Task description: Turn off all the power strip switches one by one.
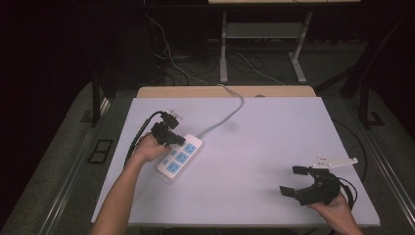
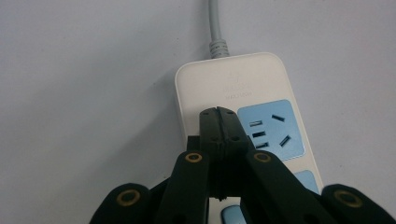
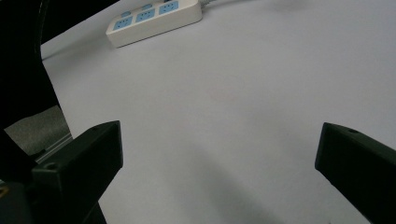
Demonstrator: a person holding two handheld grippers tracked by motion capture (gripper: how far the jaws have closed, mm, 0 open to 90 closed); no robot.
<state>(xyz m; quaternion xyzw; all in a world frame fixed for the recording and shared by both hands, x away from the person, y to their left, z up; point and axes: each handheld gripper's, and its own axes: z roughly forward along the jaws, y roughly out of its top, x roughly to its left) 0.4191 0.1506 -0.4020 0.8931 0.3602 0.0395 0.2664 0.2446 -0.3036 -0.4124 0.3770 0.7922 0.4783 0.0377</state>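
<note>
A dark room surrounds a pale grey table [image 1: 274,147], with grey floor to either side and a tangle of cables and the metal legs of another stand [image 1: 222,49] on the floor beyond its far edge. On the left half of the table lies a white power strip [image 1: 180,157] with three light blue socket panels, set at an angle so that its cord end points away from the person; its grey cord [image 1: 230,111] curves off over the far edge of the table. The same strip appears in the right gripper view as a small white bar [image 3: 156,21] far across the bare surface. The left gripper [image 1: 175,138], held in the person's left hand [image 1: 149,148], hovers over the cord end of the strip; in the left gripper view its two black jaws are pressed flat together with nothing between them, their tips [image 2: 218,112] over the white casing just beside the first blue socket [image 2: 271,129]. Whether the tips touch the casing cannot be told. The right gripper [image 1: 296,181], held in the right hand [image 1: 337,206], sits near the front right corner of the table, well apart from the strip, its jaws spread wide and holding nothing.
</note>
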